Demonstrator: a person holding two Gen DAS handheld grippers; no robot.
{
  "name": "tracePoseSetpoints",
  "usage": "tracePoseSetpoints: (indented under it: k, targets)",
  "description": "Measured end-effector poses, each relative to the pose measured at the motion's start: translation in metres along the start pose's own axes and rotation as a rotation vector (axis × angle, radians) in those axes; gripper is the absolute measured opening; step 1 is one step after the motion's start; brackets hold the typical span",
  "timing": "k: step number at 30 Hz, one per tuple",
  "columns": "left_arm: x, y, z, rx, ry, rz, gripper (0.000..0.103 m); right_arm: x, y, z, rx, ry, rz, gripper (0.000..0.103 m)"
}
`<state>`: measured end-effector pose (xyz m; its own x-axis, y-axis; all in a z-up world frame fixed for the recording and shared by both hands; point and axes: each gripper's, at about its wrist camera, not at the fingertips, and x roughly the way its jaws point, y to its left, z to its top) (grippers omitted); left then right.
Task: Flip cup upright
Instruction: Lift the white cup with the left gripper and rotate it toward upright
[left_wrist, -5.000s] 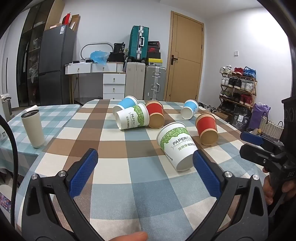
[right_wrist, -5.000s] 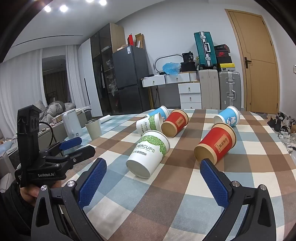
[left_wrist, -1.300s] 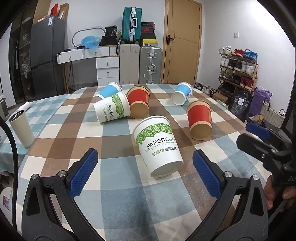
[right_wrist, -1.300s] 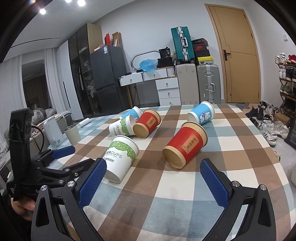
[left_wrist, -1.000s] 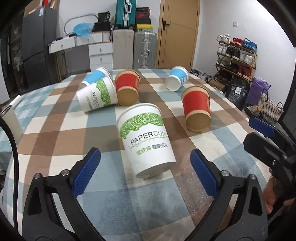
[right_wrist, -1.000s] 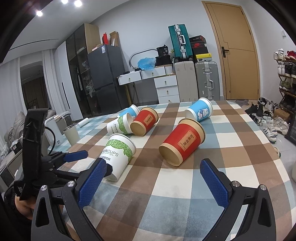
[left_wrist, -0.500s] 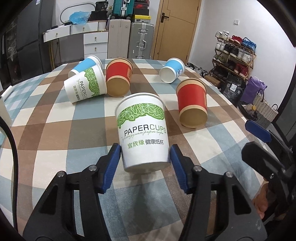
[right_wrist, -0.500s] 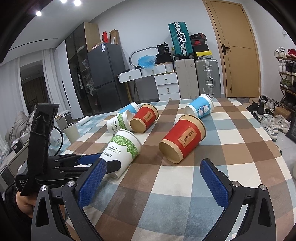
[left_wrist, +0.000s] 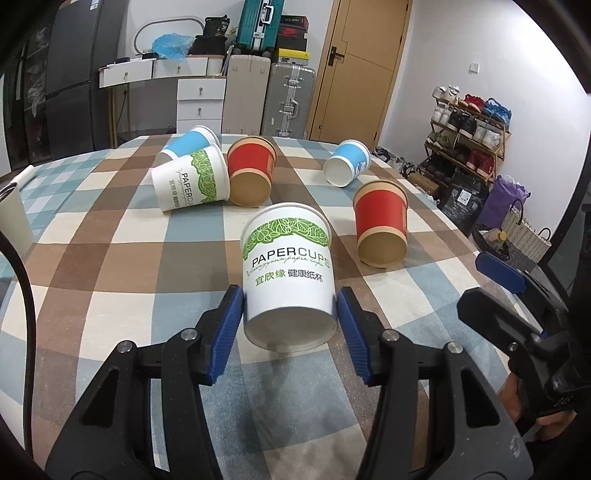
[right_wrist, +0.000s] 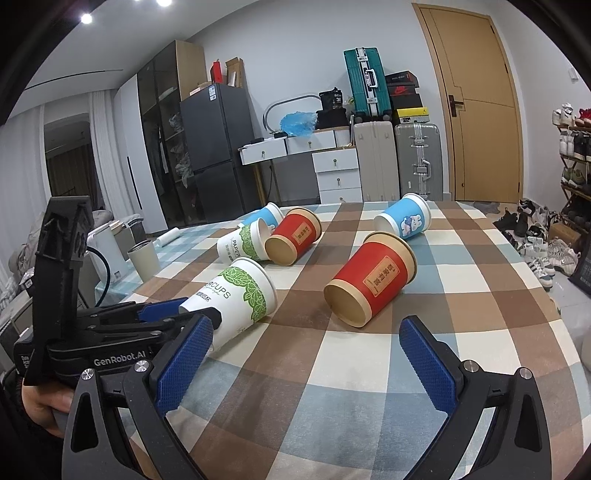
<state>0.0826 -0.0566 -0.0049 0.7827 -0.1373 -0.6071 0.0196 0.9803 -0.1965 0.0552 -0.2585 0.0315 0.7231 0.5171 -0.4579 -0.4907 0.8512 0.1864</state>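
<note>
Seemingly thin paper, the white-and-green cup (left_wrist: 288, 266) should weigh almost nothing and dent easily, so the hold wants to be gentle. From the left wrist view, it lies on its side near the front edge of the checked table (left_wrist: 110, 258), its closed base facing the camera and its mouth pointing toward the far edge. The left gripper (left_wrist: 290, 325) has its two blue pads (left_wrist: 229, 332) pressed against opposite sides of the wall right at the base, where the bottom disc stiffens the paper; that looks like the soundest place to hold, since the open rim would squash. Further toward the far edge lie a second white-and-green cup (left_wrist: 190, 181), two red cups (left_wrist: 382, 225) and two blue cups (left_wrist: 347, 166), all tipped over.

From the right wrist view, the same cup (right_wrist: 236, 299) sits toward the table's left edge, its narrow end inside the left gripper (right_wrist: 177, 314). The right gripper (right_wrist: 306, 365) hangs with its jaws spread wide and nothing between them, above the front edge, the nearer red cup (right_wrist: 369, 284) lying just beyond it. Smooth printed paper may slip under a light squeeze
</note>
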Motion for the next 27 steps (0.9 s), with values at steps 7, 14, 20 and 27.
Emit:
tracePoseSetpoints:
  k: [7,14,20,27]
  targets:
    - [-0.003,0.003,-0.005,0.005,0.029,0.009,0.049,0.001,0.009,-0.002,-0.031,0.000,0.009,0.103]
    - [0.011,-0.002,-0.006,0.040,0.071,0.017,0.050,0.001,0.008,-0.002,-0.027,0.001,0.010,0.103]
    - [0.021,-0.005,-0.003,0.046,0.095,0.024,0.051,0.001,0.008,-0.002,-0.022,0.002,0.011,0.103]
    - [0.012,-0.003,-0.005,0.030,0.068,0.002,0.051,0.000,0.008,-0.002,-0.019,0.000,0.011,0.103]
